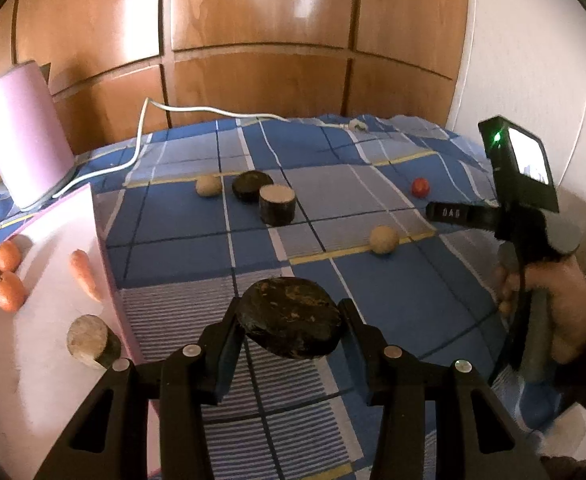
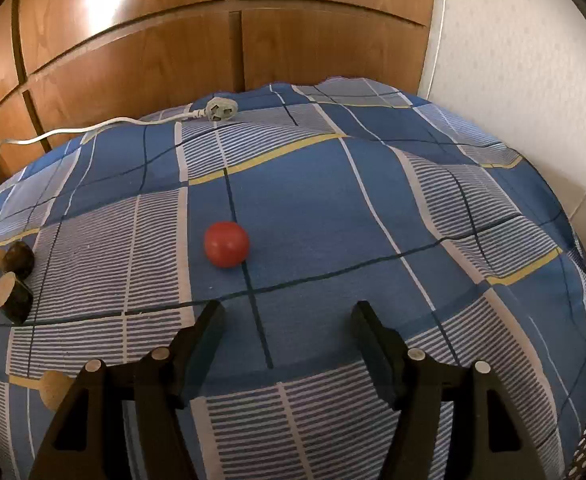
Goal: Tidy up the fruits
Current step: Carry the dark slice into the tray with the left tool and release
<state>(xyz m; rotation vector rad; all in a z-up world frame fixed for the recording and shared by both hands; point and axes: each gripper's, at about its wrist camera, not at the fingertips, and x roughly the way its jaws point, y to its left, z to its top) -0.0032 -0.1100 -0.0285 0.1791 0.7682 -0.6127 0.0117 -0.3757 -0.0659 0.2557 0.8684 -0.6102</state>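
Here, a dark, flat, rough-skinned disc [image 1: 291, 328] was clamped in the left gripper [image 1: 291, 330] above the checked bedspread [image 1: 393, 300], beside the pink tray [image 1: 33, 360]. The right gripper [image 2: 289, 312] was held wide, unloaded, behind a red ball [image 2: 226, 244].

A blue checked cloth [image 1: 197, 240] is covering the table. A pink kettle [image 1: 25, 136] is standing at the far left, its white cord [image 1: 197, 109] trailing along the far edge to a plug [image 2: 222, 109] lying on the cloth. Wooden cabinet doors [image 1: 253, 20] are rising behind, a white wall [image 2: 513, 60] showing at right.
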